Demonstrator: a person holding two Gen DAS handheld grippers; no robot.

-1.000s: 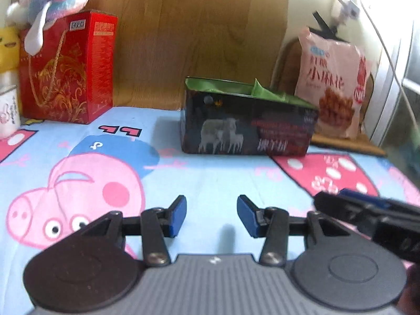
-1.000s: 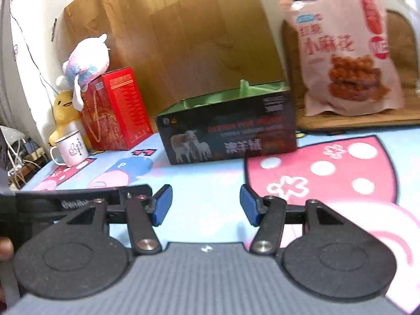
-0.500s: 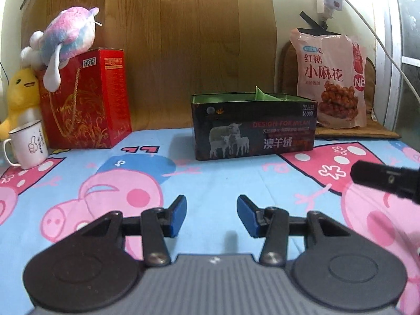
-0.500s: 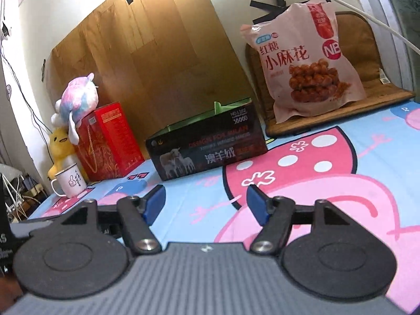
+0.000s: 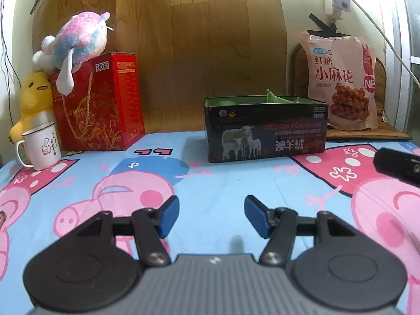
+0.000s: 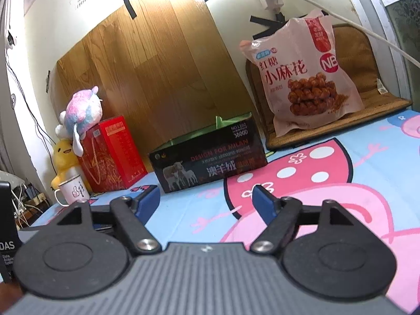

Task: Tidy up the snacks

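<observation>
Snack bag [image 6: 304,78] is propped upright against the far wall, long axis vertical, up-right of the right gripper [image 6: 206,202], likely nearer than the left gripper [image 5: 211,216]; both jaws have just been opening, nothing between them.

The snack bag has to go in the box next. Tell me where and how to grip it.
Grip the snack bag at its flat top seam, coming from the front and above with the right gripper. It leans upright against the brown cushion, so the top edge is free and thin; the body looks too wide for the jaws.
</observation>
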